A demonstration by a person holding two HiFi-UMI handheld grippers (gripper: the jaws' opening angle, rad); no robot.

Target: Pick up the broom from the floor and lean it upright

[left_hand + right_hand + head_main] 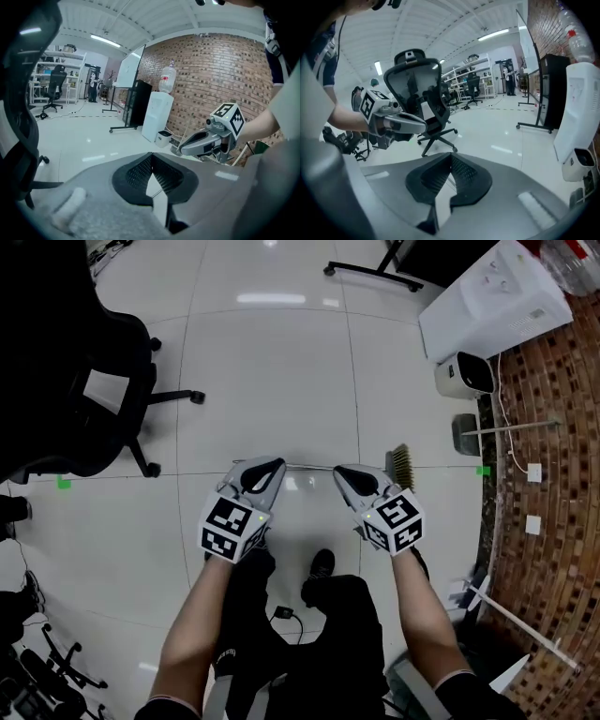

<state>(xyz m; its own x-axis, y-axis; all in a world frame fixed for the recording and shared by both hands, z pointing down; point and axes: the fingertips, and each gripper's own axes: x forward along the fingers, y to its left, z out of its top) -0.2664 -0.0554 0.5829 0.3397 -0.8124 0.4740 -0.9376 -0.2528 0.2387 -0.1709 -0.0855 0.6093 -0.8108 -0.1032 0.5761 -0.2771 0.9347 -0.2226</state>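
Broom handle partly obscured

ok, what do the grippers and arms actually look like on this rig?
Both match: the left gripper and right gripper have grey tapered shells with black ribbed pads. Each carries a cube of black-and-white square markers. The forearms are bare, below dark short sleeves.

The floor is shiny white with small green marks. The wall is brown brick. The chair is black. The left gripper and right gripper are grey, with black-and-white squares on them. The broom has yellow-brown bristles.
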